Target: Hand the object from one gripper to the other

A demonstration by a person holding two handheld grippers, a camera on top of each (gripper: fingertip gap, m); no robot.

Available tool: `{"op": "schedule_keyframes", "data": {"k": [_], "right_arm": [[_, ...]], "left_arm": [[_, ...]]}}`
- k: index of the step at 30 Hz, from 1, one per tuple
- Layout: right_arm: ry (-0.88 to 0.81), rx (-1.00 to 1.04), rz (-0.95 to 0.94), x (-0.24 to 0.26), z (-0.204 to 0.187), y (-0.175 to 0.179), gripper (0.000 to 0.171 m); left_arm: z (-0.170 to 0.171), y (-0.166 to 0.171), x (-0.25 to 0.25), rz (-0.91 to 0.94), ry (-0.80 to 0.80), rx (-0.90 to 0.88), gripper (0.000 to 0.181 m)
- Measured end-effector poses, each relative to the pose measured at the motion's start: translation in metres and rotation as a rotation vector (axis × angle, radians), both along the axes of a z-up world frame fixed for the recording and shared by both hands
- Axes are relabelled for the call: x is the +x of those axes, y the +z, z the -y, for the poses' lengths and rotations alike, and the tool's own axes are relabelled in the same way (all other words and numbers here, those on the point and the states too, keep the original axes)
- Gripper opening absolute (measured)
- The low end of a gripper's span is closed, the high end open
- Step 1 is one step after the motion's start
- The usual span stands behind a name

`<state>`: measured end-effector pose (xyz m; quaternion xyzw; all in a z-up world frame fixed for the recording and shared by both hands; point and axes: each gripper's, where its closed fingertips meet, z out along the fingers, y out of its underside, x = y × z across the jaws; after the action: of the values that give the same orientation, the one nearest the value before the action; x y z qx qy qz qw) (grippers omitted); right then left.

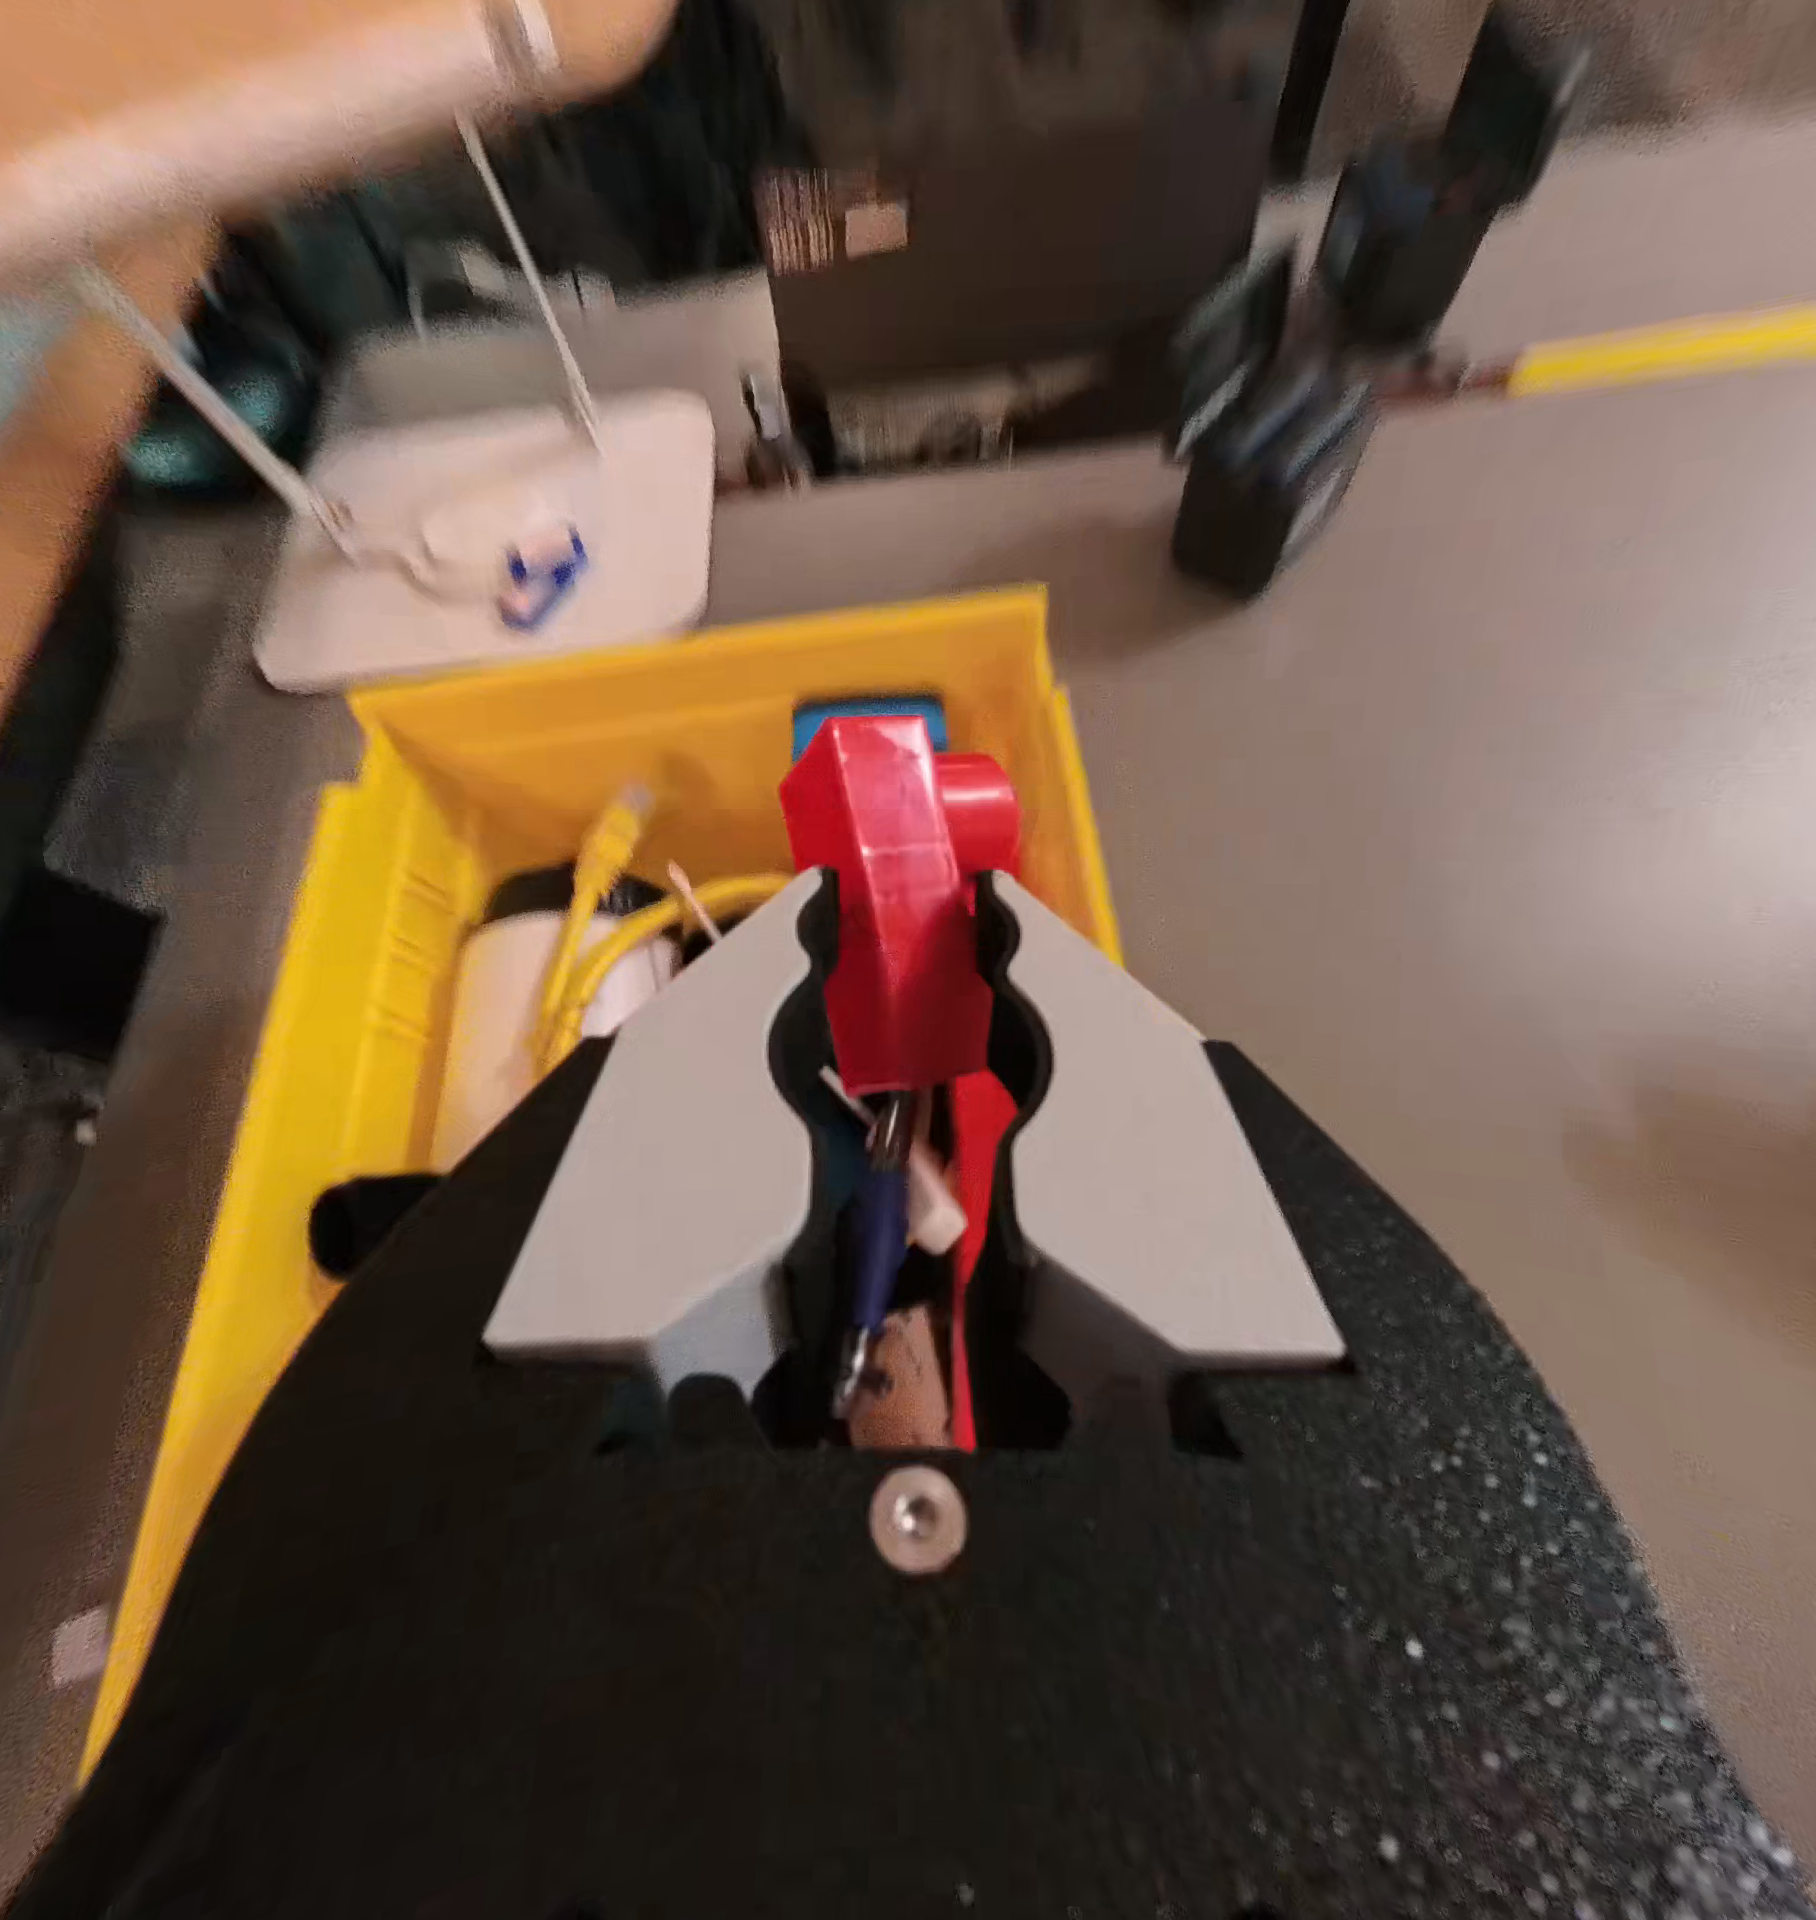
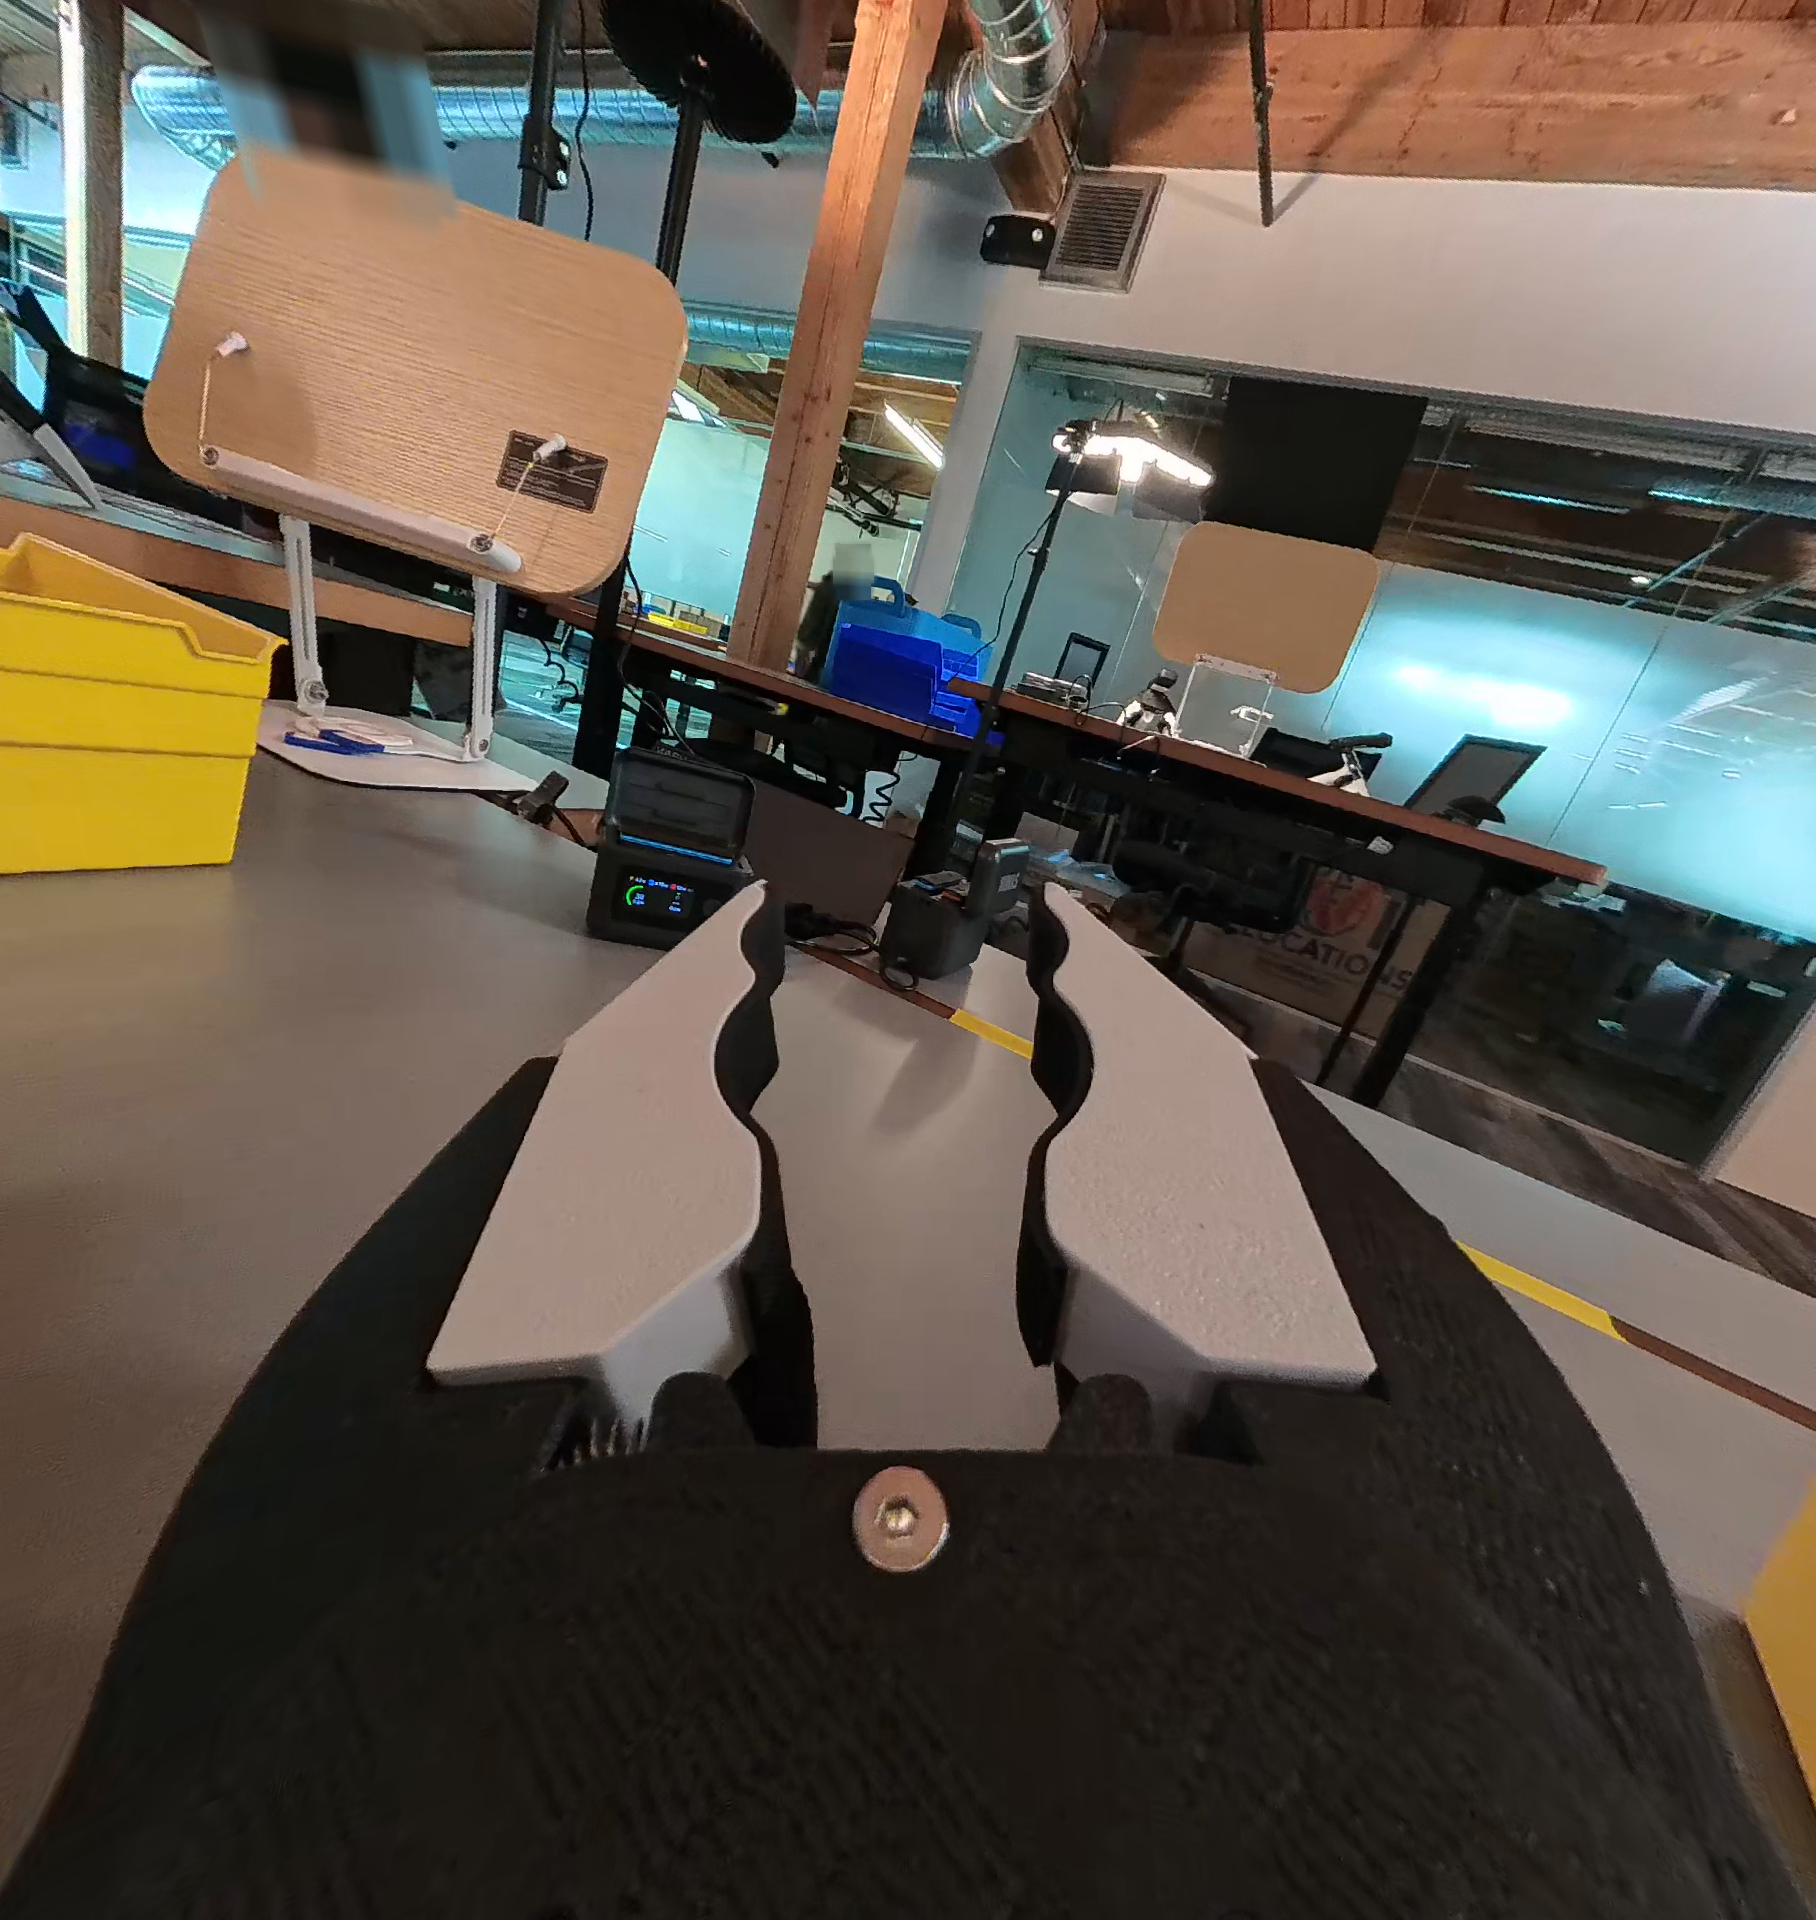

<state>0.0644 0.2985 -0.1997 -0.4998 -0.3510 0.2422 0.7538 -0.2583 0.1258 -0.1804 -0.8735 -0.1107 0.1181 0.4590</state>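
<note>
Grey smooth table (image 2: 260,1039) carries the work, in a wide workshop with wooden beams and glass walls. Yellow plastic bin (image 1: 592,717) stands at the left, with a yellow cable (image 1: 603,914) and other small parts inside. Left gripper (image 1: 904,883) has grey wavy fingers closed on a red angular plastic object (image 1: 883,904), held above the bin. Right gripper (image 2: 904,904) is empty, its jaws apart, low over the table.

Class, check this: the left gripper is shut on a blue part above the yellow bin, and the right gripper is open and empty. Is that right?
Not quite. The part in the left gripper is red, as the left wrist view shows. The rest stands: it is above the yellow bin, and the right gripper is open and empty.
</note>
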Motion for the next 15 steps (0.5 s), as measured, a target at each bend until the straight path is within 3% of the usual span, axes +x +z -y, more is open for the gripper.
{"op": "schedule_keyframes", "data": {"k": [1, 6, 10, 15], "right_arm": [[0.001, 0.002, 0.002, 0.0, 0.0, 0.0, 0.046], [0.008, 0.011, 0.015, -0.002, 0.003, -0.001, 0.046], [0.003, 0.012, 0.017, -0.001, 0.002, -0.001, 0.046], [-0.005, 0.007, -0.002, 0.004, 0.0, 0.001, 0.046]], "left_arm": [[-0.001, 0.018, 0.01, -0.026, -0.015, 0.084, 0.024], [-0.028, 0.07, 0.115, 0.016, -0.284, 0.37, 0.024], [-0.069, 0.053, 0.188, -0.062, -0.446, 0.407, 0.024], [-0.121, 0.013, 0.23, -0.207, -0.518, 0.486, 0.024]]}}
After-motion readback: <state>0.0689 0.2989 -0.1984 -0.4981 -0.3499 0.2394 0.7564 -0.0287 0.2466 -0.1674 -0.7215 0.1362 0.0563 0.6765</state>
